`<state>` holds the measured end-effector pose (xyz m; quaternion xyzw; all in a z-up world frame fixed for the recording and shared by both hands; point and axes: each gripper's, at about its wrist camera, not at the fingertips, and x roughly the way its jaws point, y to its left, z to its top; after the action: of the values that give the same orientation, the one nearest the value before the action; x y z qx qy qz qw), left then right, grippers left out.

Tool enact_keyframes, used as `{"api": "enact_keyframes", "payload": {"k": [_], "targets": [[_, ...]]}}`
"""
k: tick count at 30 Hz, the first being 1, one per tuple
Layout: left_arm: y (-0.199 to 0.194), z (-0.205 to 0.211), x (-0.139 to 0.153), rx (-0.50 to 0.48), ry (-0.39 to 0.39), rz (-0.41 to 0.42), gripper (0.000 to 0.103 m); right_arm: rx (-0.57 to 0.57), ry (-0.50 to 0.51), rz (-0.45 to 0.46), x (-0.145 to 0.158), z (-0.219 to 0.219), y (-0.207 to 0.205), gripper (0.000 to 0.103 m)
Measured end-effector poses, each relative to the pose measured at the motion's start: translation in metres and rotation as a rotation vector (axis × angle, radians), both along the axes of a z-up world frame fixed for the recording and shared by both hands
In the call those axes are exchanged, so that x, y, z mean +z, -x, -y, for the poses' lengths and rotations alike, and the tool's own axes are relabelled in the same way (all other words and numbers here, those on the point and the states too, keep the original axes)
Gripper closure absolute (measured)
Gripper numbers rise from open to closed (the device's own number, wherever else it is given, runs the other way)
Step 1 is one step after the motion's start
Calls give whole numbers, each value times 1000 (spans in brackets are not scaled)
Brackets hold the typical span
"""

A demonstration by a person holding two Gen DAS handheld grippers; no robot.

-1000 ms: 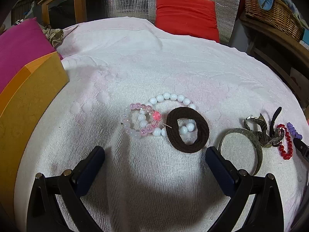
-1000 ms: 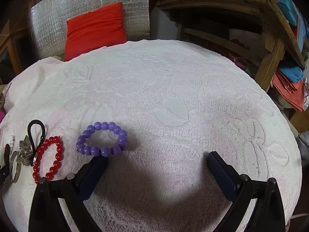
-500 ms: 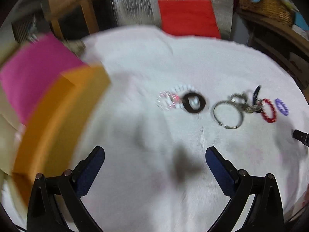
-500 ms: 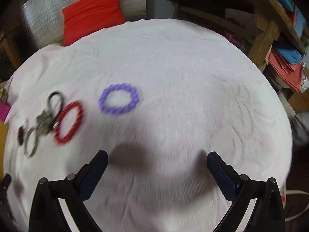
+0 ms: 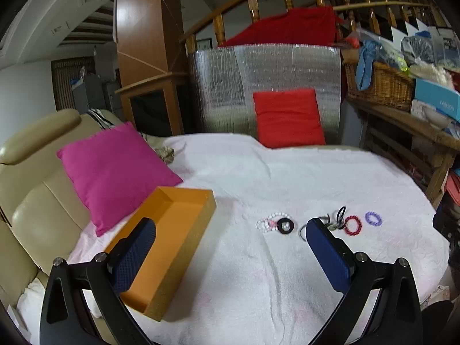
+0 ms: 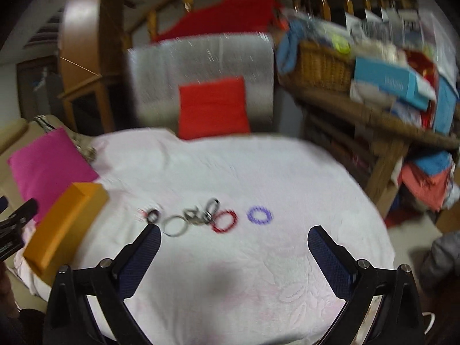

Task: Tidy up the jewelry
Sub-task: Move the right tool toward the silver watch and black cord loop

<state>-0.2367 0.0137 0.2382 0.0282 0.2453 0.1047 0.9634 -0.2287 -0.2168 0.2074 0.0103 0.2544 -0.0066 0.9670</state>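
Jewelry lies in a row on the white cloth [image 5: 258,273]: pink and white bead bracelets [image 5: 266,223], a brown hair tie [image 5: 285,226], a metal bangle [image 6: 176,225], a watch-like metal piece [image 5: 333,221], a red bead bracelet [image 5: 352,225] and a purple bead bracelet [image 5: 373,218]. An open orange box [image 5: 172,230] stands left of them. My left gripper [image 5: 230,247] is open and empty, held high and back from the row. My right gripper [image 6: 234,256] is open and empty, also high above the cloth. The red bracelet [image 6: 224,220] and purple bracelet [image 6: 259,215] show blurred in the right wrist view.
A magenta cushion [image 5: 112,166] lies on a beige sofa at the left. A red cushion [image 5: 287,118] leans on a silver foil panel at the back. A wooden shelf with a wicker basket [image 5: 379,83] and boxes stands at the right.
Both grippers have pulled up and back from the jewelry, so the pieces look much smaller. The orange box has come fully into view. Nothing was picked up.
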Motion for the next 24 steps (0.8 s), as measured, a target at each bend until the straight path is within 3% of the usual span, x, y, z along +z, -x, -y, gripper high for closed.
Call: {"api": "enact_keyframes", "payload": {"k": [10,16,24], "targets": [[32,-1,14,22,-14,47,0,4,-24,40,19,-21,30,0],[34,-2,12,33,-34,44,0,27,-88,2,16,-22,26,0],[37,-2,11,38,-46,43,0,36,-92,-29,11,-28,23,0]]}}
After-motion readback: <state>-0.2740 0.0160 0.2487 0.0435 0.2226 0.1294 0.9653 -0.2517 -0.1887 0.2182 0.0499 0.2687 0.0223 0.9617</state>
